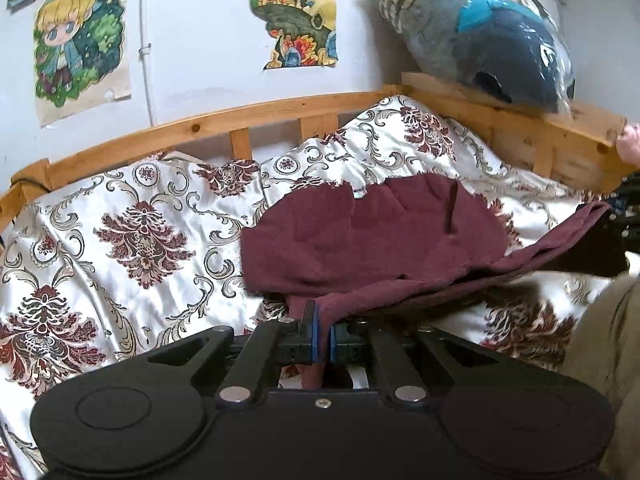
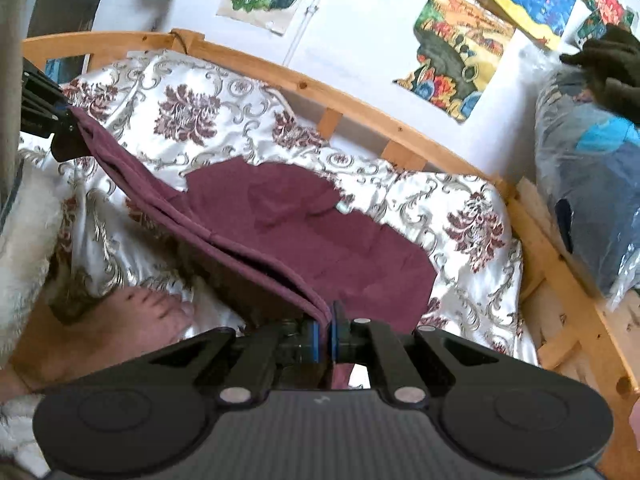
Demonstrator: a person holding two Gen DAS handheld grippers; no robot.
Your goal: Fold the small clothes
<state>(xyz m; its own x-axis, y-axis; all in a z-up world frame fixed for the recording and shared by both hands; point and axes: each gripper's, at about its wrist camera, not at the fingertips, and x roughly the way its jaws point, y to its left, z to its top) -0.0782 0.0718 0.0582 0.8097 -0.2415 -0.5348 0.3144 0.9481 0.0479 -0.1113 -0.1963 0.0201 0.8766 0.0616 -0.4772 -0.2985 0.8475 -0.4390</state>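
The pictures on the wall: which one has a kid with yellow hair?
The picture farthest left in the left wrist view: a cartoon child with yellow hair among green leaves. The picture beside it shows a landscape with orange hills and flowers, no child.

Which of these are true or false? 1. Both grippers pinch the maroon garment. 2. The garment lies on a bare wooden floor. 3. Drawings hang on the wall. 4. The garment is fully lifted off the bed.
1. True: the left gripper and right gripper are shut on the maroon garment.
2. False: it lies on a patterned bedspread.
3. True: drawings.
4. False: its far part rests on the bedspread.
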